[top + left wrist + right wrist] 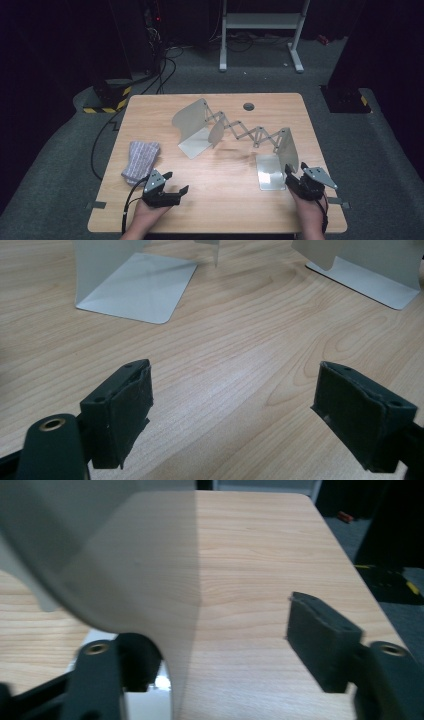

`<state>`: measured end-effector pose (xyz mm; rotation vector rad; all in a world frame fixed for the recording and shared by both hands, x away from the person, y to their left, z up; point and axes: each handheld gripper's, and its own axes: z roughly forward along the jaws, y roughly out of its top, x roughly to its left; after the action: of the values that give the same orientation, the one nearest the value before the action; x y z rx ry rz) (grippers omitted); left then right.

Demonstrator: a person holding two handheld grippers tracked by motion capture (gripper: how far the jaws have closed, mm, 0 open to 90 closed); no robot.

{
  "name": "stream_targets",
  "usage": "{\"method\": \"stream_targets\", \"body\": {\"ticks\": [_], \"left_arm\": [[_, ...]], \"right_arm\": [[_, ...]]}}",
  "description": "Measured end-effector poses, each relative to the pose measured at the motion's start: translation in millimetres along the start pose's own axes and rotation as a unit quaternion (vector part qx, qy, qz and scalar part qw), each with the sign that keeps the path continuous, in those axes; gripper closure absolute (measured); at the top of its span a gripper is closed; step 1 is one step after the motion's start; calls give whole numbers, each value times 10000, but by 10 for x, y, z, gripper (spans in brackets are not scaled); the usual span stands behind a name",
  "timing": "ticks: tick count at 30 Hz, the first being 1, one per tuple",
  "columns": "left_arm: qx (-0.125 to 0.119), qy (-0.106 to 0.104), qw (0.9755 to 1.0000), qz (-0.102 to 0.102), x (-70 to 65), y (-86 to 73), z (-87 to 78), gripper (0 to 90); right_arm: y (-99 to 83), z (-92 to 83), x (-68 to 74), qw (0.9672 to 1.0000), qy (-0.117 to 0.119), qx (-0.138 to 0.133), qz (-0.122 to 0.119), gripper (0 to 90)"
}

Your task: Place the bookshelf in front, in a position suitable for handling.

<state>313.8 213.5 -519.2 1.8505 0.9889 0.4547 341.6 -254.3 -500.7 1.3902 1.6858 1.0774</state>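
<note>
A grey metal expanding rack stands across the table, with a scissor lattice (245, 131) joining its two L-shaped ends. Its left end plate (192, 125) sits mid-table; that end's flat base (137, 287) lies ahead of my left gripper. My left gripper (176, 182) (232, 410) rests low near the front edge, open, with bare wood between its jaws. My right gripper (295, 169) (225, 650) straddles the upright of the right end plate (288, 146) (135, 570). One jaw is behind the plate. The other pad (320, 640) stands clear of it, so the gripper is open.
A folded grey-and-lilac cloth (141, 159) lies at the table's left, just beyond my left hand. A round cable hole (248, 106) sits near the far edge. The right end's base (270, 177) is close to the front right corner. Cables and a white frame (262, 22) are on the floor beyond.
</note>
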Motion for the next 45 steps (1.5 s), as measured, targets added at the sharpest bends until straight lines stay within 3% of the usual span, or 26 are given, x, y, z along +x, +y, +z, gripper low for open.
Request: {"method": "stream_targets", "body": {"ticks": [4, 9, 12, 13, 16, 18, 22, 27, 33, 42, 45], "left_arm": [[19, 4, 10000, 6, 2, -21, -29, 169], [22, 45, 10000, -59, 43, -56, -103, 184], [37, 99, 9999, -94, 66, -84, -151, 187], [22, 116, 9998, -129, 78, -98, -179, 188], [21, 154, 9998, -151, 96, -111, -215, 193], [7, 168, 9997, -190, 109, -117, -232, 194], [-20, 166, 9996, -220, 120, -110, -228, 196], [-1, 120, 9998, -135, 85, -82, -175, 198], [-18, 69, 9999, -114, 72, -48, -130, 198], [-79, 350, 9993, -125, 108, -30, -163, 222], [-109, 469, 9987, -148, 132, -30, -180, 246]], "right_arm": [[29, 40, 86, 9996, 237, -74, -147, 542], [60, 99, 108, 9996, 244, -75, -98, 589], [66, 151, 117, 9992, 368, -89, -93, 689], [71, 182, 130, 9990, 425, -94, -114, 763], [91, 211, 118, 9993, 368, -100, -25, 839], [93, 217, 105, 9990, 441, -106, 21, 845], [97, 218, 136, 9987, 482, -120, -151, 870], [93, 178, 160, 9976, 636, -87, -252, 886], [56, 102, 88, 9964, 800, -110, -249, 898], [38, 92, 105, 9965, 744, -138, -348, 890], [38, 96, 110, 9958, 839, -142, -342, 841]]}}
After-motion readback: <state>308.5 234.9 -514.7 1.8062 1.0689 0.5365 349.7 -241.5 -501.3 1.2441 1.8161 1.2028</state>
